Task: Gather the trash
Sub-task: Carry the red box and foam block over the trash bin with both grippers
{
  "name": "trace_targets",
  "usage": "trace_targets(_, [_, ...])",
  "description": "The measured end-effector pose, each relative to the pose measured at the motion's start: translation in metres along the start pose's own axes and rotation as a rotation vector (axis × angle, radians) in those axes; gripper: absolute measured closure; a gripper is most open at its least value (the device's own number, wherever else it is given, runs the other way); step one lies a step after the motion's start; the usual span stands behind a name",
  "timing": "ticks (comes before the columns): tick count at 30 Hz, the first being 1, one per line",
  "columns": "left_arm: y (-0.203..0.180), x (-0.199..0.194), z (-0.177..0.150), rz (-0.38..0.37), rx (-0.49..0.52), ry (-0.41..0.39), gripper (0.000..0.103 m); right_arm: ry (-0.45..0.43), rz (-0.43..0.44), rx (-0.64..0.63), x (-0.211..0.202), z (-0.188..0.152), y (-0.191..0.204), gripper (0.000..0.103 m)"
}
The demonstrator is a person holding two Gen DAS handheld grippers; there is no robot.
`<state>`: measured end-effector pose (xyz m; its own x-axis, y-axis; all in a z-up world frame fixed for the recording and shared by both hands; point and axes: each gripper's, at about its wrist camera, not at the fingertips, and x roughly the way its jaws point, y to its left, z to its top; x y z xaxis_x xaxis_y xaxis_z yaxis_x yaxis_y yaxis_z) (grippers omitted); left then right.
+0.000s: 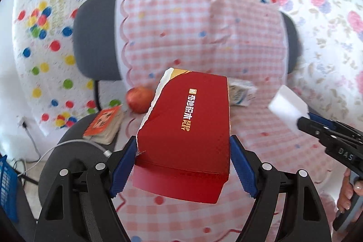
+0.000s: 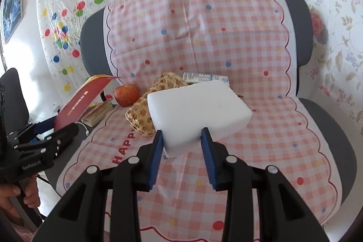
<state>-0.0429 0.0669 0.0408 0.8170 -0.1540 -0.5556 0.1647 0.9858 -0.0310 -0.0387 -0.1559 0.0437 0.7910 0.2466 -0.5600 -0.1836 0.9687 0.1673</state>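
My left gripper [image 1: 183, 151] is shut on a torn red cardboard box [image 1: 188, 119] and holds it above the pink checked chair cover [image 1: 272, 146]. The box also shows in the right wrist view [image 2: 84, 99], with the left gripper [image 2: 45, 135] below it. My right gripper [image 2: 182, 140] is shut on a white foam block [image 2: 197, 110], held above the seat. In the left wrist view the block [image 1: 288, 106] and the right gripper [image 1: 304, 121] are at the right. A crumpled white and blue wrapper [image 2: 204, 77] lies at the back of the seat.
A red apple [image 2: 126, 94], a woven basket [image 2: 149, 103] on its side, and a small orange book [image 1: 105, 126] lie on the seat's left. A white cable [image 1: 68, 146] runs off the seat edge. Grey chair back [image 2: 299, 26] and patterned sheets stand behind.
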Motion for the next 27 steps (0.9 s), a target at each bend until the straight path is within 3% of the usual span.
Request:
trace_targets(10, [-0.069, -0.016, -0.007, -0.186, 0.107, -0.064, 0.024, -0.078, -0.123, 0.016, -0.072, -0.017, -0.037, 0.069])
trace_targets(21, [-0.165, -0.016, -0.038, -0.461, 0.253, 0.011, 0.024, -0.027, -0.353, 0.063, -0.159, -0.077, -0.082, 0.069])
trace_targets(27, [-0.212, -0.025, -0.074, -0.579, 0.364, 0.087, 0.024, 0.047, -0.440, 0.145, -0.189, -0.125, -0.103, 0.069])
